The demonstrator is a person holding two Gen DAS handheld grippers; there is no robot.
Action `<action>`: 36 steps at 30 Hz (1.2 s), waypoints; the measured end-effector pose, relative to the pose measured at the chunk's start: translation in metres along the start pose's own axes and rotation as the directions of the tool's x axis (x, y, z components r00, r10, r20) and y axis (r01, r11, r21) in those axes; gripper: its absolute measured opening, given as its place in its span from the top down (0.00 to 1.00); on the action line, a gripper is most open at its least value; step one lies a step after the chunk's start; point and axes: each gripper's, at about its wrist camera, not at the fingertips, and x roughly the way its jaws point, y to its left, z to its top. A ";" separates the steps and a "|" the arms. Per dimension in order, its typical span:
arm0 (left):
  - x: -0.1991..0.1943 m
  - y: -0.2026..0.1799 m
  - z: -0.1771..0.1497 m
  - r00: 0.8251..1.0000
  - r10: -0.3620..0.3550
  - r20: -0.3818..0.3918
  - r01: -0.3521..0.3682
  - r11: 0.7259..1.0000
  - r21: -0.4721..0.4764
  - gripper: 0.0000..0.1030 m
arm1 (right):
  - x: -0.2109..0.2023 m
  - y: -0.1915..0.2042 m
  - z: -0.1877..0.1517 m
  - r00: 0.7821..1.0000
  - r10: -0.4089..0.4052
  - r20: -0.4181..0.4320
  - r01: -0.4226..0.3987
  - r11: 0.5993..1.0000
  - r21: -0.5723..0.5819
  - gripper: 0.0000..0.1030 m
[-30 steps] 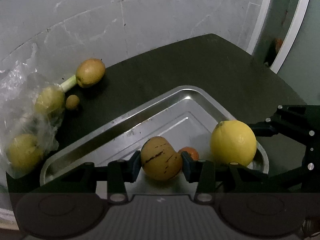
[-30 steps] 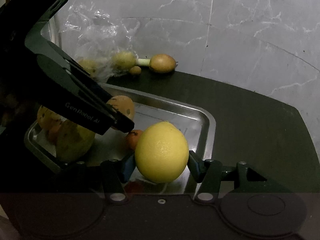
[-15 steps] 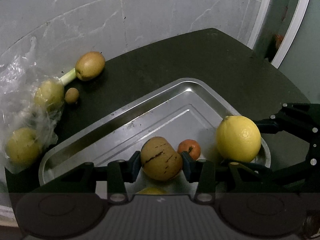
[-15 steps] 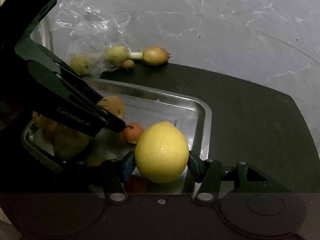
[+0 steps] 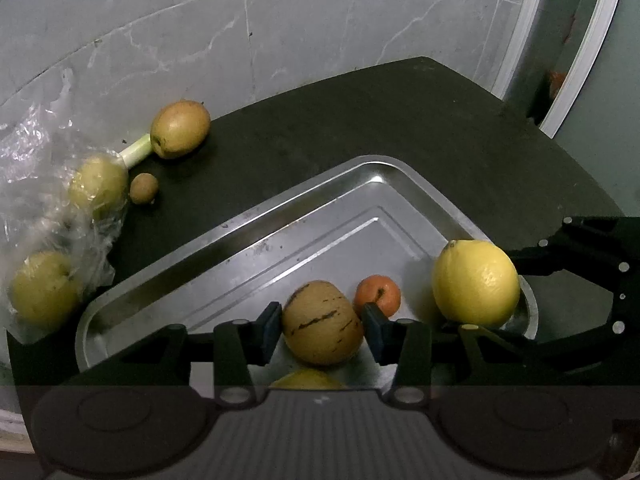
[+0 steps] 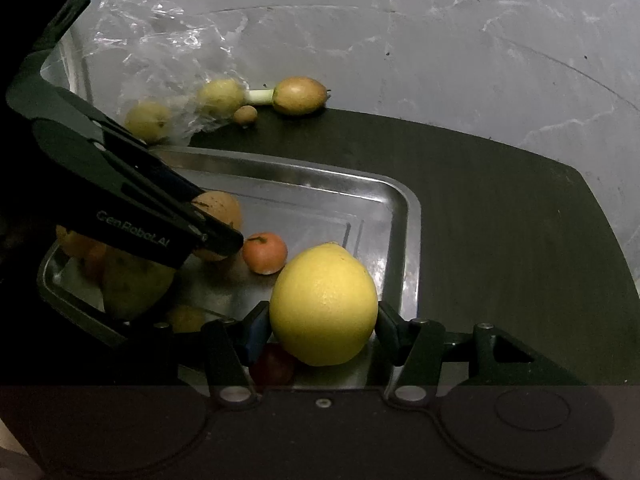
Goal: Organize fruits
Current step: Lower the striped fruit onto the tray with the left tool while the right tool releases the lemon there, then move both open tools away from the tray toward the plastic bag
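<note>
Nearest my left camera, the left claw is clenched on a tan, rounded fruit with dark streaks along its skin, held over the near part of the metal tray. My right claw grips a large lemon, its peel pebbled and matte yellow, above the tray's right end.

Just past the tan fruit sits a small smooth orange fruit on the tray floor. That tray is shallow, brushed steel with rounded corners and a stepped inner ridge, flecked with dark specks. At its left end in my right view I see more yellow and orange fruit, partly hidden behind the left claw's black arm.

Farther out, the bench is dark, matte and rounded at its corner. On it lie an oval brownish-yellow fruit with a pale green stalk, a tiny brown round one, and a crinkled clear plastic bag covering two yellow fruits.

Beyond stands a grey marbled wall with thin seams.
</note>
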 end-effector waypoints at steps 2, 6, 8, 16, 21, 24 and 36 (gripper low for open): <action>-0.001 0.000 -0.001 1.000 -0.003 0.002 0.003 1.000 0.002 0.53 | -0.001 0.001 -0.001 1.000 -0.004 -0.003 0.004 1.000 -0.001 0.44; -0.004 0.002 -0.002 1.000 -0.012 0.011 0.012 1.000 0.000 0.50 | -0.007 0.003 0.000 1.000 -0.010 0.017 0.010 1.000 0.000 0.43; -0.008 0.003 -0.003 1.000 -0.019 0.020 0.019 1.000 -0.008 0.45 | -0.010 0.004 0.001 1.000 -0.014 0.026 0.014 1.000 -0.007 0.41; -0.036 0.008 -0.016 0.996 -0.049 0.081 0.052 0.998 -0.034 0.24 | -0.030 0.011 -0.001 0.998 -0.028 0.055 0.028 1.000 0.004 0.25; -0.060 0.017 -0.035 0.992 -0.054 0.115 0.062 0.996 -0.061 0.13 | -0.041 0.020 -0.004 0.998 -0.028 0.065 0.027 1.000 0.011 0.16; -0.073 0.025 -0.048 0.991 -0.050 0.122 0.062 0.993 -0.097 0.04 | -0.047 0.026 -0.005 0.998 -0.023 0.054 0.022 1.000 0.013 0.08; -0.088 0.055 -0.105 0.998 -0.065 0.013 0.066 0.961 -0.267 0.01 | -0.052 0.049 -0.009 0.998 0.020 -0.056 -0.023 0.998 -0.056 0.01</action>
